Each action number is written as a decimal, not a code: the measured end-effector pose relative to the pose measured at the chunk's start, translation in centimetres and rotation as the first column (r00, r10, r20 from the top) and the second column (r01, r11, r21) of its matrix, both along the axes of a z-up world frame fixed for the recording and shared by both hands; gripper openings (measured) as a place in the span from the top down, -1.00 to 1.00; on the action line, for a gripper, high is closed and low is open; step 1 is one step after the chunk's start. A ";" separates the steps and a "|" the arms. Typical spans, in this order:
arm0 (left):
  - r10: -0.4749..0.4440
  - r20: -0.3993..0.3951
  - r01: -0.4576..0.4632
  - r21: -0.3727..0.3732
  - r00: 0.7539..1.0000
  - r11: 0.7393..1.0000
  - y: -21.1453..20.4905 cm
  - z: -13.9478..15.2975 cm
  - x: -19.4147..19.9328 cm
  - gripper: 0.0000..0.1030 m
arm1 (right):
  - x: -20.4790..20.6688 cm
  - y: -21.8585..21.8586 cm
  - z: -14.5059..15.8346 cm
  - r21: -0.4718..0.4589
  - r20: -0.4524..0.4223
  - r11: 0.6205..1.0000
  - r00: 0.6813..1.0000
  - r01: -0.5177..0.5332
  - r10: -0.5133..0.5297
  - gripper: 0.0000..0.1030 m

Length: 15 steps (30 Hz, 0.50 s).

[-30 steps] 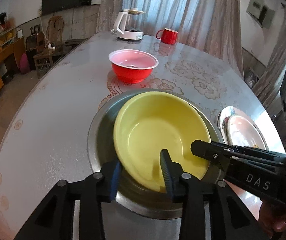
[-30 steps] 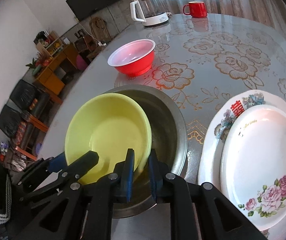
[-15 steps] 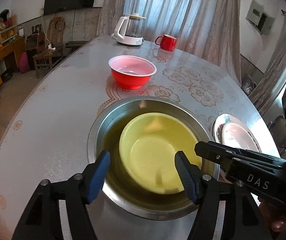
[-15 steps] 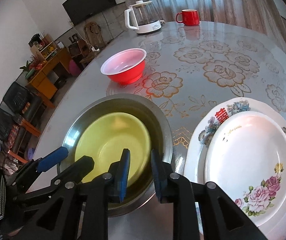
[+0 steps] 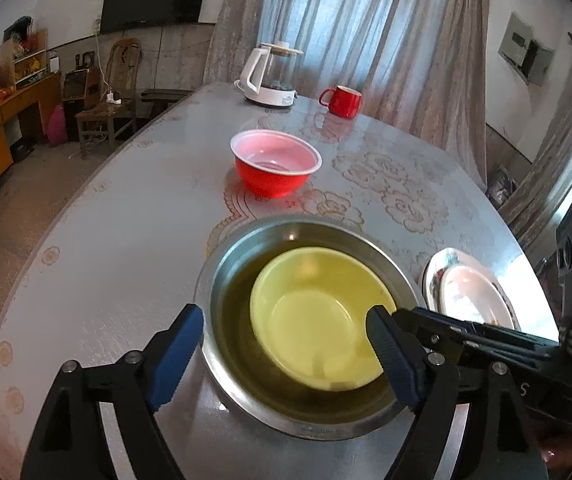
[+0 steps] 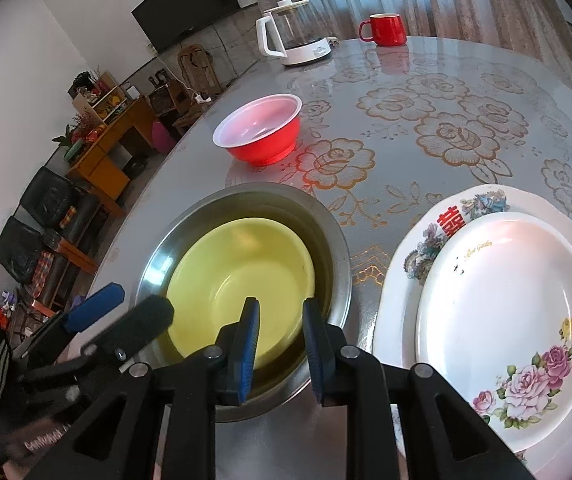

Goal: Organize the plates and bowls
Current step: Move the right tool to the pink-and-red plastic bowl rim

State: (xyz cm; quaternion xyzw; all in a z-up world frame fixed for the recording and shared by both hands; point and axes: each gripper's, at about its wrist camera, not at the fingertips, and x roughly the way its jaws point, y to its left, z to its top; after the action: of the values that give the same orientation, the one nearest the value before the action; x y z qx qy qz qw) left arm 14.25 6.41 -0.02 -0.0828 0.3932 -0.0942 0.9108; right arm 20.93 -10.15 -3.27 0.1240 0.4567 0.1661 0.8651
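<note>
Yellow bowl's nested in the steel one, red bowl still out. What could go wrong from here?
1. The right gripper hangs over the steel bowl's rim; a careless swing could knock it into the stacked plates close beside.
2. The yellow bowl sits off-centre, so the red bowl may stack tilted.

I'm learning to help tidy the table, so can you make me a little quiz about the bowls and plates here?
1. True or false: the yellow bowl sits inside the metal basin.
2. Which bowl stands alone on the table? A) yellow B) red C) blue
3. Fill in: the small flowered plate lies on top of a larger ____.

Key:
1. True. Neither the left gripper nor the right gripper holds it; both are open.
2. B, the red bowl.
3. Plate: the big plate with red characters on its rim.
</note>
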 end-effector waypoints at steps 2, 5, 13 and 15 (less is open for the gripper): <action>0.011 0.009 -0.011 0.006 1.000 1.000 0.2 0.3 0.2 -0.70 | 0.1 -0.2 0.3 0.013 0.004 1.000 1.000 -0.007 0.007 0.58; 0.031 0.021 -0.031 0.008 0.999 0.999 0.8 0.7 0.6 -0.74 | 0.2 -0.5 1.0 0.028 0.027 1.000 1.000 -0.010 0.010 0.50; 0.089 -0.002 -0.089 -0.056 0.996 0.994 3.4 1.7 5.0 -0.79 | 1.4 -1.6 2.3 0.016 0.056 1.000 0.998 0.008 -0.009 0.47; 0.099 -0.017 -0.100 -0.078 0.995 0.992 4.0 1.8 6.6 -0.79 | 1.8 -2.1 2.3 0.016 0.046 1.000 0.999 0.025 -0.026 0.47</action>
State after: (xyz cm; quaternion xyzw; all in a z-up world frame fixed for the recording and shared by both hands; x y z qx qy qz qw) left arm 20.81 10.45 1.80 -0.1387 0.3906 -0.0636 0.9078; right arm 22.76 -12.28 -0.93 0.1324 0.4339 0.1614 0.8764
